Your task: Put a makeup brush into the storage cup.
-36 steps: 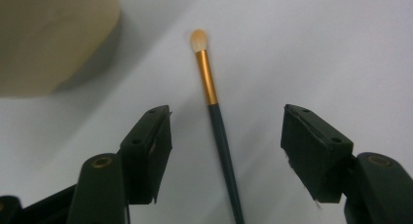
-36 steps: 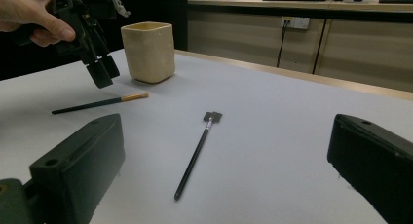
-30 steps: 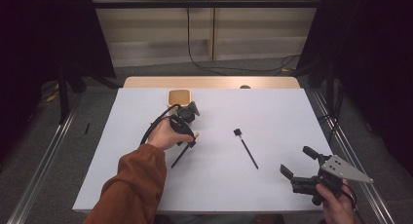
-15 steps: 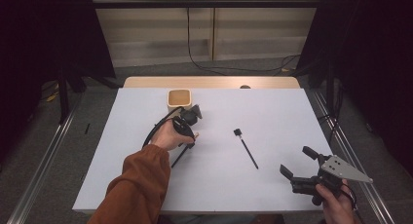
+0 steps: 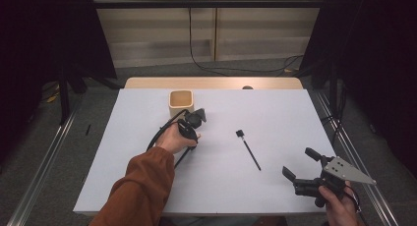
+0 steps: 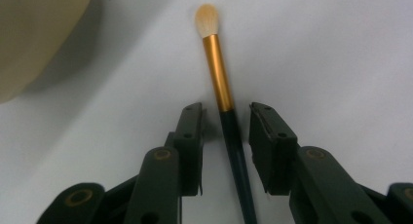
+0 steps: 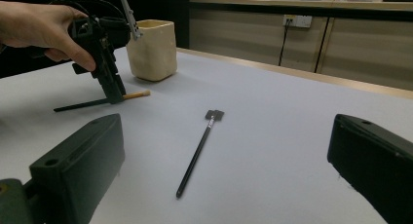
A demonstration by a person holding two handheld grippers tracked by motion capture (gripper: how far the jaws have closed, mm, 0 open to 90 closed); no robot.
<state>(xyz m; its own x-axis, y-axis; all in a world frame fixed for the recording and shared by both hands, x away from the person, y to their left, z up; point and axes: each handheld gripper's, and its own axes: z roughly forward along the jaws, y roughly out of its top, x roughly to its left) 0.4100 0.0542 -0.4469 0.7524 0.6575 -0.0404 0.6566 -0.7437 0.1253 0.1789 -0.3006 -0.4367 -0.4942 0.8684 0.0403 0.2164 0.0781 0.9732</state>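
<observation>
We've got L gripper (image 6: 226, 131) w/ jaws just closing round black-handled, gold-ferruled brush (image 6: 224, 97), pads not touching yet, near table's (image 5: 275, 113) far edge; R gripper (image 5: 301, 164) wide open, empty.

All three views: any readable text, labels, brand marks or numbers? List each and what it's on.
None readable.
Brush between the left gripper jaws: no print on the gold ferrule or dark handle.
Cup: plain.
Black brush on the table: no marking visible.
Right gripper: plate unmarked.
Wall socket: too small to read anything.
</observation>
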